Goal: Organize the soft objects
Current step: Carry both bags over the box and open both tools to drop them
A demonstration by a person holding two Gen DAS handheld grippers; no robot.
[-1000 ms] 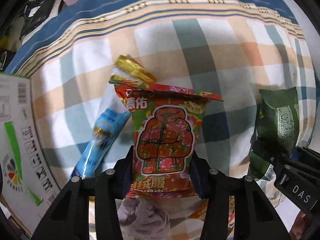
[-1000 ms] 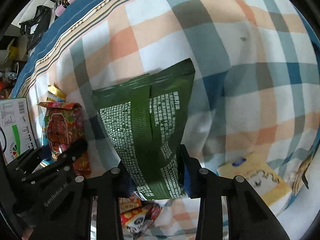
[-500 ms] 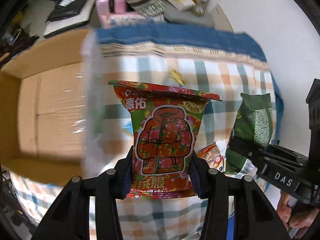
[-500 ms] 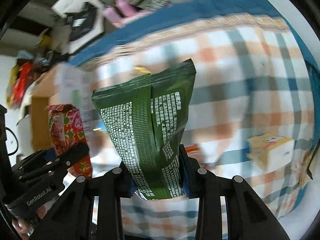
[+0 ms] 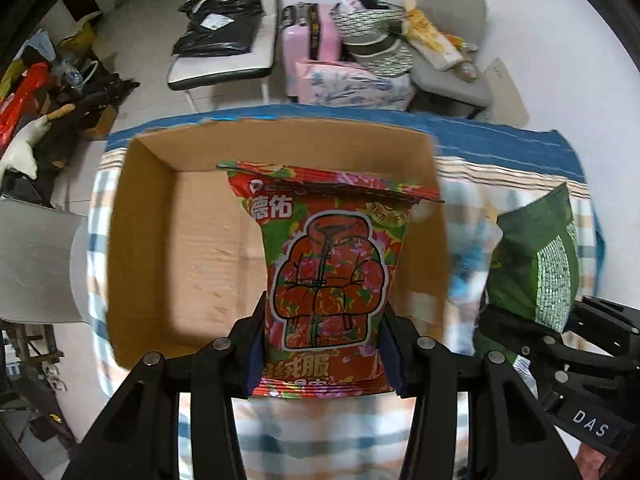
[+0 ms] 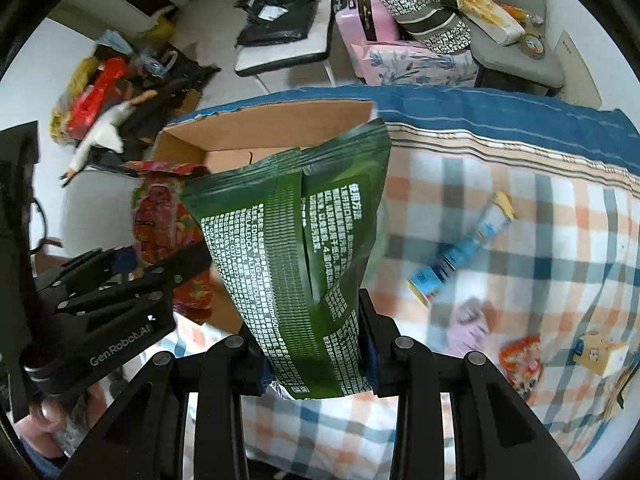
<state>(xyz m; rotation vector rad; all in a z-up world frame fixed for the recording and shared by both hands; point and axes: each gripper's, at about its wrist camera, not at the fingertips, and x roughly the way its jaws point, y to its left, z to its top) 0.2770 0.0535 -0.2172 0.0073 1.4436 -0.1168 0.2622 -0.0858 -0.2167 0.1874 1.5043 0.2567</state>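
Within a second both packets had swung from the checked cloth (image 6: 540, 240) to the cardboard box (image 5: 168, 240) (open, seemingly bare): the left gripper (image 5: 322, 356) clenched the red snack bag (image 5: 328, 272) above it, the right gripper (image 6: 314, 354) clenched the green pouch (image 6: 296, 248) just right, ready for dropping in.

Beside one cardboard box (image 5: 168, 240): two held packets, red (image 5: 326, 280) and green (image 6: 296, 248); one blue tube (image 6: 460, 252).
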